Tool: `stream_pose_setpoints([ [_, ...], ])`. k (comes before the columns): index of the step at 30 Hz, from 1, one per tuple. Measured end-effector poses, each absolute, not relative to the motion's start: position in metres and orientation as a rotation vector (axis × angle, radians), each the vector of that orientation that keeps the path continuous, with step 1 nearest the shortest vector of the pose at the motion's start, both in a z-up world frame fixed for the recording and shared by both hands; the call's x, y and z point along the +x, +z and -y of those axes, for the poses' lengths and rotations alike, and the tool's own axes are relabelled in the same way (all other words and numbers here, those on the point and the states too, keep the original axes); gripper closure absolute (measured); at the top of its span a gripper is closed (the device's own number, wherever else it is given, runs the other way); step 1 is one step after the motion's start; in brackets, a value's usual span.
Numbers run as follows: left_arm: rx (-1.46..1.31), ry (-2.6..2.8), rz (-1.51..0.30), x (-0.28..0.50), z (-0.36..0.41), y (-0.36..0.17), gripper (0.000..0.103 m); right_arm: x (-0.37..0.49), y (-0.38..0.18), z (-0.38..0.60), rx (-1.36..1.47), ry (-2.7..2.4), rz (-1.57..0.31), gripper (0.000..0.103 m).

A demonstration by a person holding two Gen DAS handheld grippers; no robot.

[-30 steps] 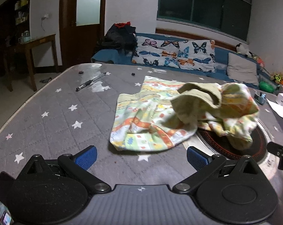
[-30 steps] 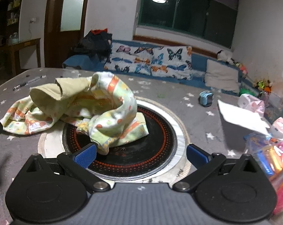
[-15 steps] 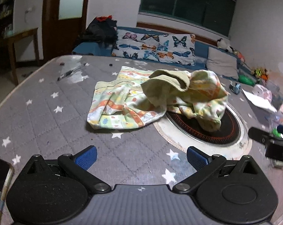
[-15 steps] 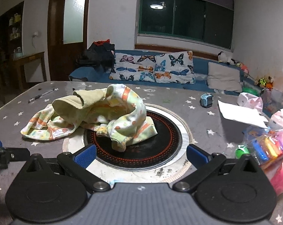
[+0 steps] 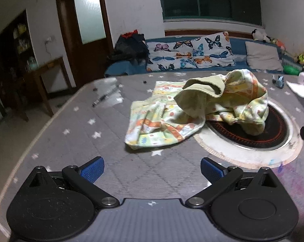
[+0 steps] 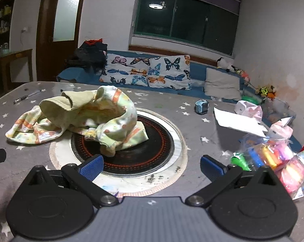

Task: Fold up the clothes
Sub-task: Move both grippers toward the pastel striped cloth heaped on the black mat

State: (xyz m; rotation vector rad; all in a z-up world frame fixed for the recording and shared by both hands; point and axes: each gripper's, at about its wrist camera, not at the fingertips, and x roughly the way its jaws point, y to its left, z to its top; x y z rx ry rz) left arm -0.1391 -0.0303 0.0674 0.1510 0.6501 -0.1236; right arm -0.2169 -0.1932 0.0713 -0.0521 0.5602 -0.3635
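Note:
A crumpled yellow-green child's garment [image 5: 194, 109] with orange print lies in a heap on the grey star-patterned table [image 5: 75, 133], partly over a round black hotplate [image 5: 272, 129]. It also shows in the right wrist view [image 6: 81, 115]. My left gripper [image 5: 152, 171] is open and empty, above the table in front of the garment's near left edge. My right gripper [image 6: 150, 166] is open and empty, above the hotplate's [image 6: 152, 151] near rim, the garment ahead to the left. Neither touches the cloth.
A pen [image 5: 105, 97] lies at the table's far left. On the right are white paper [image 6: 238, 121], a small blue toy [image 6: 201, 106] and bags of colourful items [image 6: 272, 159]. A sofa with butterfly cushions [image 6: 147, 72] stands behind the table.
Both grippers have drawn back and risen from the garment, so it looks farther off. The left view has swung. The garment has not moved. Both stay open.

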Motion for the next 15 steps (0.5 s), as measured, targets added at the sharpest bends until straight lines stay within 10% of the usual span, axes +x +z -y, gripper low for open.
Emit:
stream_pose_setpoints([
  [15, 0.031, -0.202, -0.71, -0.124, 0.033, 0.072, 0.0, -0.207, 0.072, 0.195, 0.007, -0.295, -0.563, 0.0],
])
